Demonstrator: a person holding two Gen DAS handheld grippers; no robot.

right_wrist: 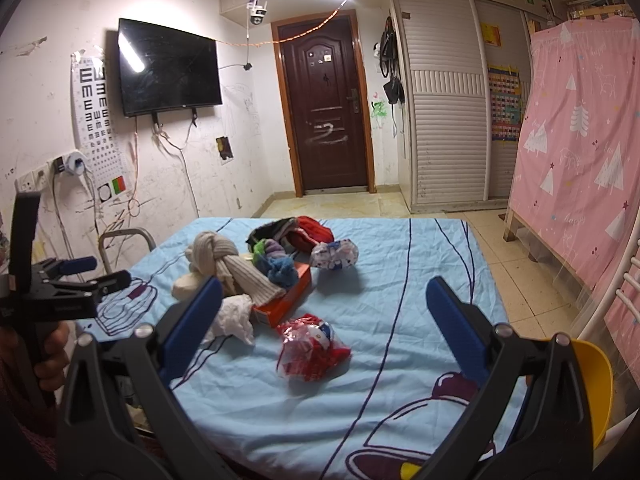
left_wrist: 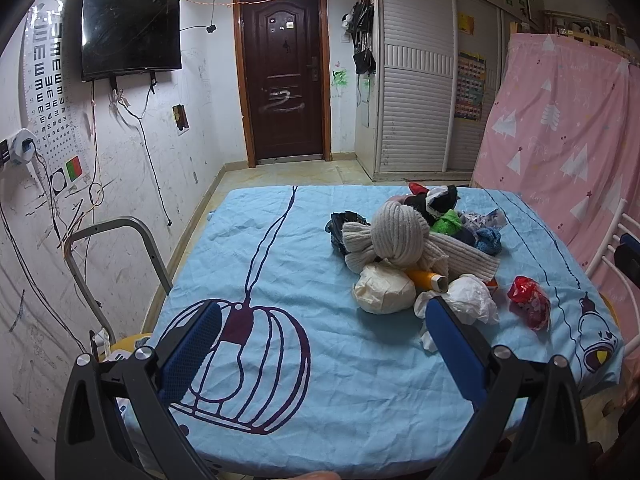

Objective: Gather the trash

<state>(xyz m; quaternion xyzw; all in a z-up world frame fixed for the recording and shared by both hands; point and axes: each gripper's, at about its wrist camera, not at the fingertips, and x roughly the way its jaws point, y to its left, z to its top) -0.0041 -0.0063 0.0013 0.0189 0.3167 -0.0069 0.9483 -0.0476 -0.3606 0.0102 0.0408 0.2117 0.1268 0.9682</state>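
A table with a blue cloth (left_wrist: 304, 248) holds a pile. In the left wrist view I see a knotted beige scarf (left_wrist: 396, 236), a cream paper wad (left_wrist: 382, 294), a white crumpled tissue (left_wrist: 472, 298), an orange tube (left_wrist: 430, 278) and a red crumpled wrapper (left_wrist: 530, 306). My left gripper (left_wrist: 324, 344) is open and empty above the cloth, near the tissue. In the right wrist view the red wrapper (right_wrist: 310, 348) lies between the fingers of my open, empty right gripper (right_wrist: 324, 324). The white tissue (right_wrist: 236, 316), an orange box (right_wrist: 288, 296) and a patterned wrapper (right_wrist: 334, 254) lie beyond. The left gripper (right_wrist: 92, 272) shows at the left.
Socks and clothes (left_wrist: 448, 216) are heaped at the back of the pile. A metal chair frame (left_wrist: 116, 240) stands left of the table. A yellow seat (right_wrist: 596, 384) is at the right. A pink curtain (left_wrist: 568, 128) hangs on the right; a door (left_wrist: 286, 76) is behind.
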